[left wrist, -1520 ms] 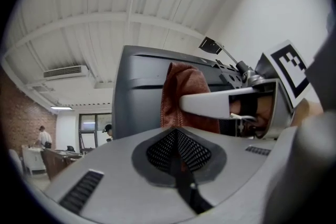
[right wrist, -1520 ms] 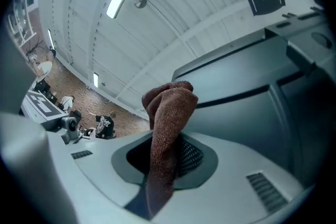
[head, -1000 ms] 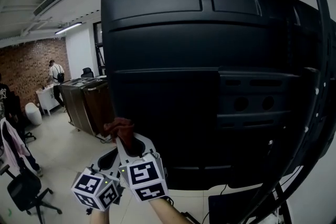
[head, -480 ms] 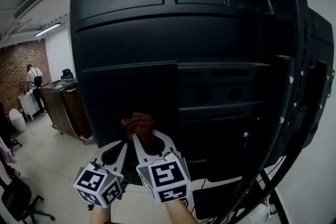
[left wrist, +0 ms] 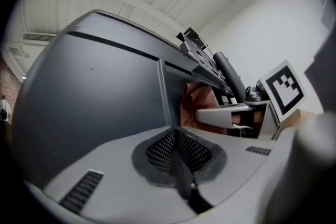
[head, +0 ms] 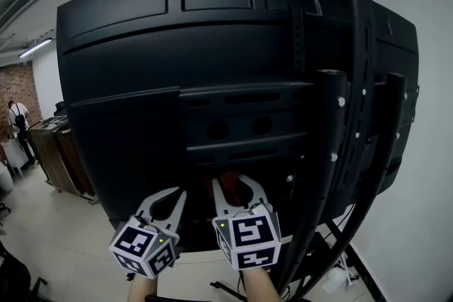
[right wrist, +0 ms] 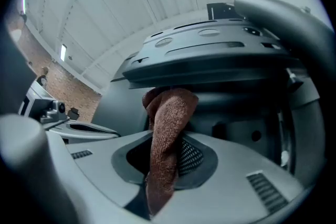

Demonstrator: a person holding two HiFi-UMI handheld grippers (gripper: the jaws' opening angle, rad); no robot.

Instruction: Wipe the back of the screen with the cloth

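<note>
The screen's black back fills the head view. My right gripper is shut on a reddish-brown cloth, which is pressed against the lower edge under the central mount bracket. In the right gripper view the cloth stands bunched up between the jaws, against the screen's back. My left gripper is just to the left, shut and empty, at the screen's lower panel. The left gripper view also catches the cloth to its right.
Black stand poles run up the right side of the screen, in front of it. At the far left a person stands by a brown cabinet near a brick wall. Cables lie on the floor below the stand.
Both grippers and the cloth have moved right along the screen's lower part, from the left panel to under the central bracket. The stand poles have come further into view.
</note>
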